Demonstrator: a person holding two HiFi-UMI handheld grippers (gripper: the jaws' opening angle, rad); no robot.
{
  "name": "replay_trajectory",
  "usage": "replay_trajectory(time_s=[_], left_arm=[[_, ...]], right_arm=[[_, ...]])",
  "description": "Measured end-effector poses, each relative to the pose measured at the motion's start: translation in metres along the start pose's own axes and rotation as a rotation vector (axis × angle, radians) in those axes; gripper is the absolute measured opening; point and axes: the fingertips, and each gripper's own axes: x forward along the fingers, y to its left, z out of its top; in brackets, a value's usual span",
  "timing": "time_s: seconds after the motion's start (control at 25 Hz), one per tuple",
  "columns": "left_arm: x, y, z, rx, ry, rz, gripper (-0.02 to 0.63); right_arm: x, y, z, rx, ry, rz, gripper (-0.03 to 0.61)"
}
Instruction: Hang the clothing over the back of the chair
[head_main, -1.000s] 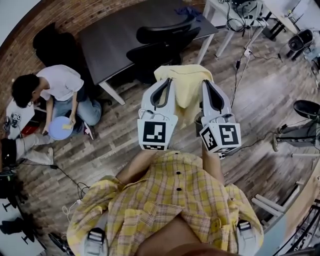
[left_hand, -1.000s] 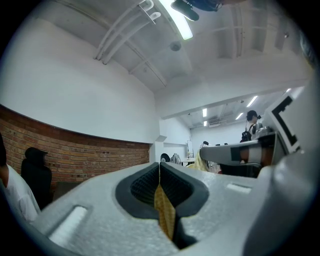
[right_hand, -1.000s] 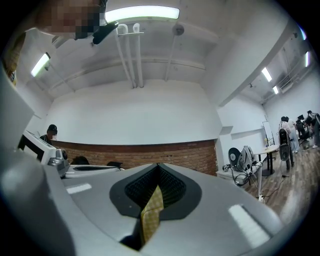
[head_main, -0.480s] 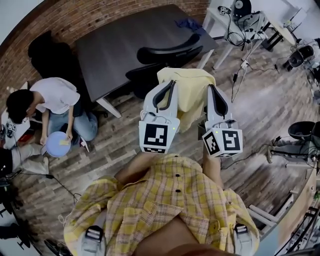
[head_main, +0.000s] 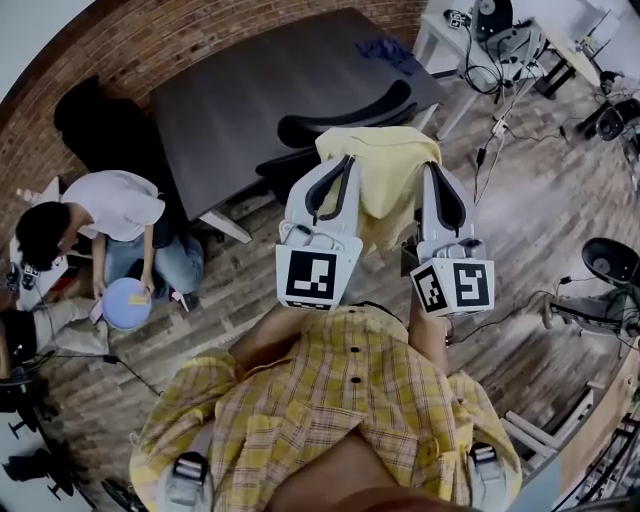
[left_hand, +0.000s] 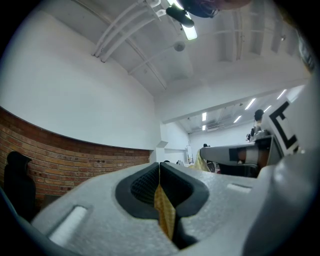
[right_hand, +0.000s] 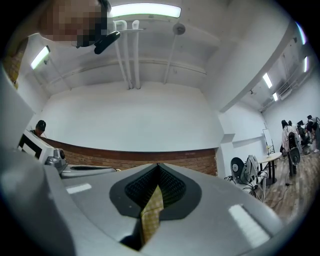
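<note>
Before the dark worktop stands the chair, its back bare. The yellow garment hangs just short of that back, spread between the left tongs and right tongs, each clenched on a fold. My worry: let go too early, the garment misses the back and slides to the floor

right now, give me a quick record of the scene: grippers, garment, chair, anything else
left gripper: shut on garment
right gripper: shut on garment
garment: yellow, held up by both grippers, hanging by the chair
chair: black, at the table, visible part of its back bare
table: dark, behind chair
also: person seated low at left
</note>
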Motion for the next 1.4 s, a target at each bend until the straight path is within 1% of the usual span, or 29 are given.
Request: replay_trajectory(time_s=[0.12, 0.24, 0.4, 0.56, 0.8, 1.16, 1.4], left_arm=[[0.010, 0.006, 0.002, 0.003, -0.006, 0.011, 0.008], [0.017, 0.012, 0.001, 0.012, 0.007, 0.028, 0.008], [0.025, 0.015, 0.004, 0.015, -0.009, 0.058, 0.008], [0.039, 0.011, 0.009, 0.025, -0.021, 0.087, 0.008], [0.058, 0.019, 0.021, 0.026, -0.040, 0.154, 0.008], [0.085, 0.029, 0.041, 0.074, -0.065, 0.216, 0.008], [0.098, 0.036, 0.055, 0.114, -0.083, 0.254, 0.008]], right_arm=[[0.010, -0.006, 0.001, 0.003, -0.001, 0.003, 0.008], [0.021, -0.014, 0.000, 0.009, -0.002, 0.009, 0.009], [0.030, -0.021, 0.001, 0.009, -0.011, 0.031, 0.008], [0.040, -0.032, 0.005, 0.013, -0.018, 0.069, 0.008], [0.062, -0.045, 0.019, 0.017, -0.039, 0.137, 0.008], [0.095, -0.052, 0.042, 0.002, -0.079, 0.232, 0.008], [0.115, -0.054, 0.057, -0.017, -0.103, 0.274, 0.008]])
